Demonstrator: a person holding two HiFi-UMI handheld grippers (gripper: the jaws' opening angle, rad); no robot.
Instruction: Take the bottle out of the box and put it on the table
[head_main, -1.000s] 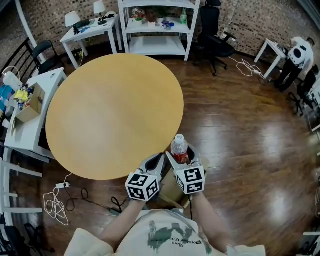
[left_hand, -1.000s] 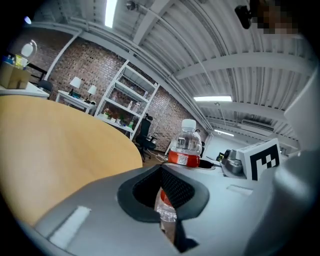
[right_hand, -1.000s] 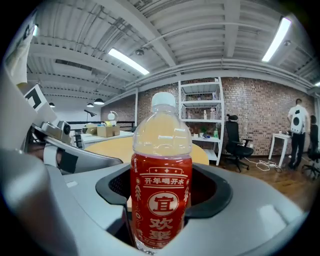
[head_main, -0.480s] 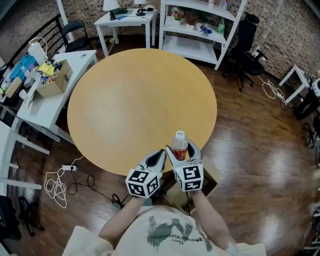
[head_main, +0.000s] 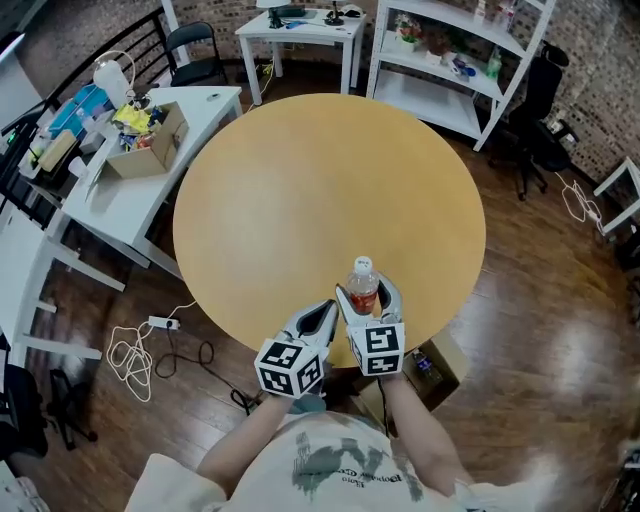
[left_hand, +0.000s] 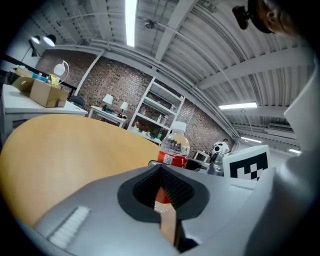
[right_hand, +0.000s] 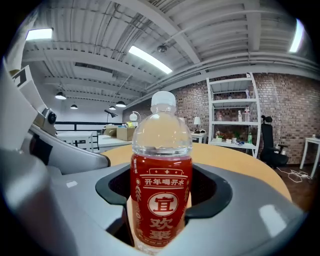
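1. We are holding the water bottle (right_hand: 161, 150) upright in the right gripper (head_main: 368, 305), whose jaws are clamping on its red label band. It is out of the cardboard box (head_main: 445, 362) on the floor and over the near edge of the round wooden table (head_main: 300, 200). We cannot tell whether its base is touching the top.
2. The left gripper (left_hand: 162, 192) is riding just beside it, jaws together on nothing.
3. We are judging the bottle full, so moderately heavy for its size. Its thin plastic wall probably gives under a hard squeeze, and the glossy label may be slippery. The mid-body hold below the shoulder looks right, since it keeps the bottle from tipping.
4. The tabletop is looking flat, smooth and bare. Around it we are seeing dark glossy floorboards (head_main: 540, 300), a white shelving unit (head_main: 450, 60), a cluttered white desk (head_main: 130, 190) and loose cables (head_main: 130, 355).
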